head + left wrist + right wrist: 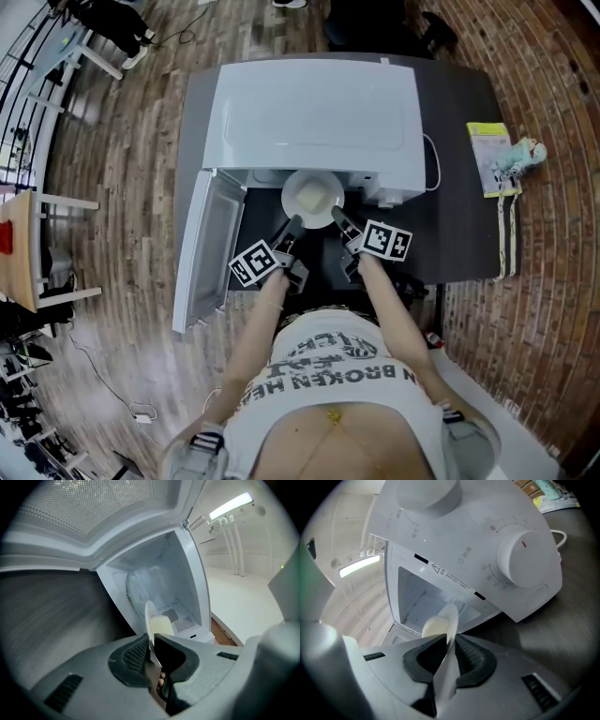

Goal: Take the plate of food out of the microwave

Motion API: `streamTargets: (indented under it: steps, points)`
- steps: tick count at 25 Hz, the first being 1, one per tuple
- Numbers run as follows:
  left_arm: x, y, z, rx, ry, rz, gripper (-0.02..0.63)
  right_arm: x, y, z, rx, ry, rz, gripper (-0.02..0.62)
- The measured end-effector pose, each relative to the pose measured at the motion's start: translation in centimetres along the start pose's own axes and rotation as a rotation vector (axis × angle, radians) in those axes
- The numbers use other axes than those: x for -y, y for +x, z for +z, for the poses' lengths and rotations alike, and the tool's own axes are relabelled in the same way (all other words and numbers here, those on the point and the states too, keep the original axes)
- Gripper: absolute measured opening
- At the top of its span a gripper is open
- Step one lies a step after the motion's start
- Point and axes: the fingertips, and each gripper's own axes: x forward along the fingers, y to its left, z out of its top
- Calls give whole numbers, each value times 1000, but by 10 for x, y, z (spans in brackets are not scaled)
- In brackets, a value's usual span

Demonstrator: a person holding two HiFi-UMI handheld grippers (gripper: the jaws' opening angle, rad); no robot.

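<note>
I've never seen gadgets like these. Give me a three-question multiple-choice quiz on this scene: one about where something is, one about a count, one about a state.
1. Where is the plate relative to the microwave?
A. on its roof
B. at its open front
C. on the floor

2. How many grippers clamp the plate's rim?
A. none
B. one
C. two

3. The microwave's door is:
A. swung open
B. shut
C. removed

Answers:
1 B: the head view shows the plate right at the opening.
2 C: the left gripper and the right gripper each have their jaws closed on the rim in their own views.
3 A: the door stands wide open at the oven's left side.
</note>
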Motion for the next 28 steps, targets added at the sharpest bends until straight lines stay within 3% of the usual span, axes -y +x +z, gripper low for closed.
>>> streamTargets:
  steps: [16,28]
  points:
    - [-1,-32,-31,20,-15,0,32,0,-26,-32,-27,-6,8,54]
    - [-8,-83,-28,-30,-10,-37,32,-29,-33,-78,48,17,-32,54]
